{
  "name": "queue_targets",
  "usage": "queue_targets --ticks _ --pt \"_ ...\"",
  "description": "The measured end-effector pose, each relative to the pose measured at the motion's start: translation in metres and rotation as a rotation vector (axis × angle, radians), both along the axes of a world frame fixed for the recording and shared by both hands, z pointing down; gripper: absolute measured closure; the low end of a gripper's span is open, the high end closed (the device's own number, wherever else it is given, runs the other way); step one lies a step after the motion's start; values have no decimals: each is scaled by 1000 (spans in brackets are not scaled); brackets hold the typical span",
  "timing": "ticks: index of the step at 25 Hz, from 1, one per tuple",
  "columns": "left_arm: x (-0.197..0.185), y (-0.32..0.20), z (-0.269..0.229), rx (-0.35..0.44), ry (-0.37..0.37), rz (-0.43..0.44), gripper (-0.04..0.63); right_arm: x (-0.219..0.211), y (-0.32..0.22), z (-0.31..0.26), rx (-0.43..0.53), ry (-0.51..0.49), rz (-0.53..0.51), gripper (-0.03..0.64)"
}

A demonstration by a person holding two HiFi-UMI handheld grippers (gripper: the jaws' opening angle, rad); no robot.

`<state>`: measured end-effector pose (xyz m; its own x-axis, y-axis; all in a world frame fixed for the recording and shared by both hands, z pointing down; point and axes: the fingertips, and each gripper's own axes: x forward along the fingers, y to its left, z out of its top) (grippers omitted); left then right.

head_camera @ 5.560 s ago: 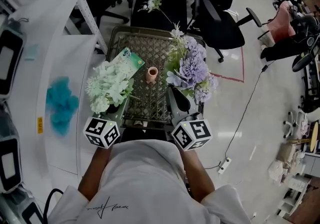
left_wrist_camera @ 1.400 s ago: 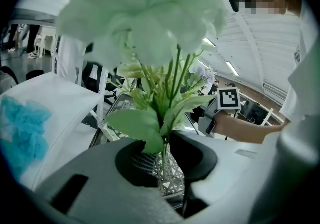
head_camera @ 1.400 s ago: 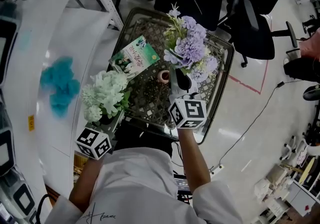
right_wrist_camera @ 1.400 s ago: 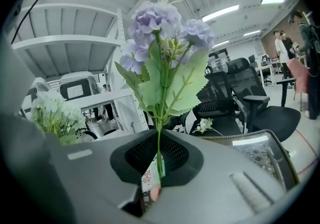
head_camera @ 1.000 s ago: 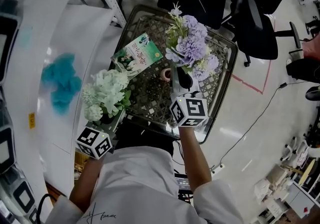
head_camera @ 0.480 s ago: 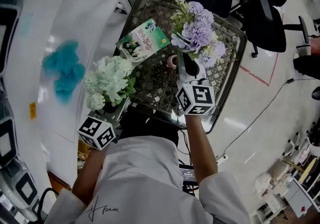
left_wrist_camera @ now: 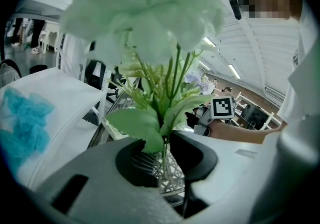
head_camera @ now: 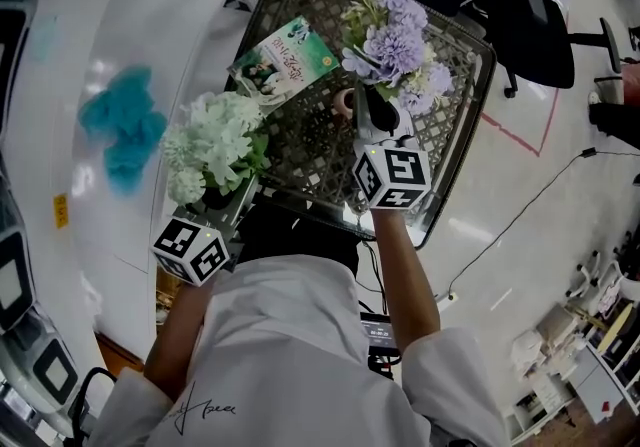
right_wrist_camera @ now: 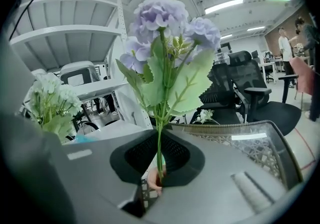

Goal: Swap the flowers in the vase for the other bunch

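Observation:
A small pink vase stands in the middle of the mesh-topped table. My right gripper is shut on the stems of the purple bunch, which it holds upright right beside the vase. In the right gripper view the stem runs down between the jaws of the right gripper to the mouth of the vase. At the table's near left edge my left gripper is shut on the stem of the pale green-white bunch, also upright. The left gripper shows its thin stem pinched between the jaws.
A flat packet printed with flowers lies on the table's far left. A white curved surface with a blue tuft lies to the left. Black office chairs stand beyond the table; a small flower sprig rests on one.
The right gripper has brought the purple bunch from the vase's right side up to the vase. The left gripper keeps its bunch at the table's near left edge. The head view has shifted.

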<state>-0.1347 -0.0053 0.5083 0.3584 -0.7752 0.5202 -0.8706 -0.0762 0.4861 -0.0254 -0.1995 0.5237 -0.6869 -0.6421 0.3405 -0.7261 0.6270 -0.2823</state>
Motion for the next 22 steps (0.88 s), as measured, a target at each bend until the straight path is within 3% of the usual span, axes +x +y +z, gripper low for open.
queue_targets --ticks 22 --pt "-1 0 2 -12 0 -5 525 -4 5 15 -4 52 -18 591"
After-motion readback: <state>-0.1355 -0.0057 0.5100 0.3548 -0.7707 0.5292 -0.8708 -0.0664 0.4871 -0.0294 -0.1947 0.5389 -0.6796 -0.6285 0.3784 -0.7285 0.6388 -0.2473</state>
